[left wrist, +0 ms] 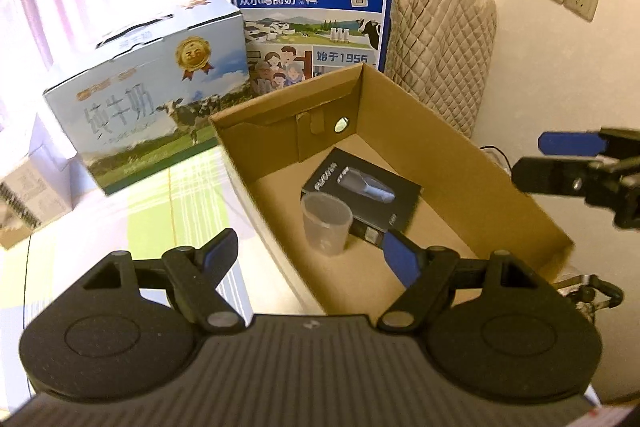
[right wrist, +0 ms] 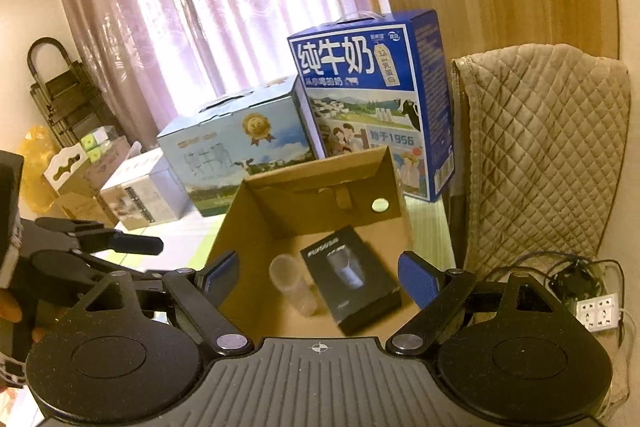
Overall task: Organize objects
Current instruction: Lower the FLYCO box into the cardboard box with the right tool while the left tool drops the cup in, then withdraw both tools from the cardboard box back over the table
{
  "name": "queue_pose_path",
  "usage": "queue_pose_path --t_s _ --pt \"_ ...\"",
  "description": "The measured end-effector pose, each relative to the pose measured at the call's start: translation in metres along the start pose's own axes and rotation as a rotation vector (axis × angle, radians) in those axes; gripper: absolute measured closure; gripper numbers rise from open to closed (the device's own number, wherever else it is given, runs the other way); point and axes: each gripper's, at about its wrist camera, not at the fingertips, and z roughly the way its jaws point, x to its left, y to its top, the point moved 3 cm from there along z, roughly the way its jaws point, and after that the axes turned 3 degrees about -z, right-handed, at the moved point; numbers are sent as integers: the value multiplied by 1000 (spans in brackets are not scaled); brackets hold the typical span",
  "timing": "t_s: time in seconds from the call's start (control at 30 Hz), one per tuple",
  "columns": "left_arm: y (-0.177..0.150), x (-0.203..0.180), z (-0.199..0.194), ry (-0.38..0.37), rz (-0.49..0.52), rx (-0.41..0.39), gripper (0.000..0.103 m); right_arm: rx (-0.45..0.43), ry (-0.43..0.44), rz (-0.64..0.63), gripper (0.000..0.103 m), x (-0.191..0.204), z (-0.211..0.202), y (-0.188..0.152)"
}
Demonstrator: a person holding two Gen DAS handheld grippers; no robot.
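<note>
An open cardboard box (left wrist: 460, 147) (right wrist: 256, 211) lies on the table. Inside it a clear plastic cup (left wrist: 326, 223) (right wrist: 292, 285) stands beside a flat black product box (left wrist: 366, 197) (right wrist: 352, 283). My left gripper (left wrist: 312, 259) hovers open over the box's near left wall, nothing between its fingers. My right gripper (right wrist: 320, 279) is open too, held above the box's near end, empty. In the left wrist view the right gripper (left wrist: 560, 155) reaches in from the right edge. The left gripper (right wrist: 136, 243) shows at the left of the right wrist view.
Two milk cartons stand behind the box: a light blue one (left wrist: 160, 107) (right wrist: 236, 159) and a tall dark blue one (left wrist: 312, 7) (right wrist: 372, 99). A quilted chair back (left wrist: 440, 47) (right wrist: 540, 147) is at the right. A power strip and cables (right wrist: 596, 311) lie at the right. More boxes (right wrist: 128, 191) sit at the left.
</note>
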Motion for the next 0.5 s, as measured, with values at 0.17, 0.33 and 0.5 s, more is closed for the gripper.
queue_pose_path --t_s 0.17,0.33,0.5 --pt "-25 -3 -40 6 -36 -24 26 -3 7 4 20 18 -24 -21" --pt "-50 -4 -77 7 -89 -33 26 -5 11 -20 20 37 -46 -38" --pt "-72 -5 -107 34 -116 -41 26 -8 13 -30 20 53 -62 -53"
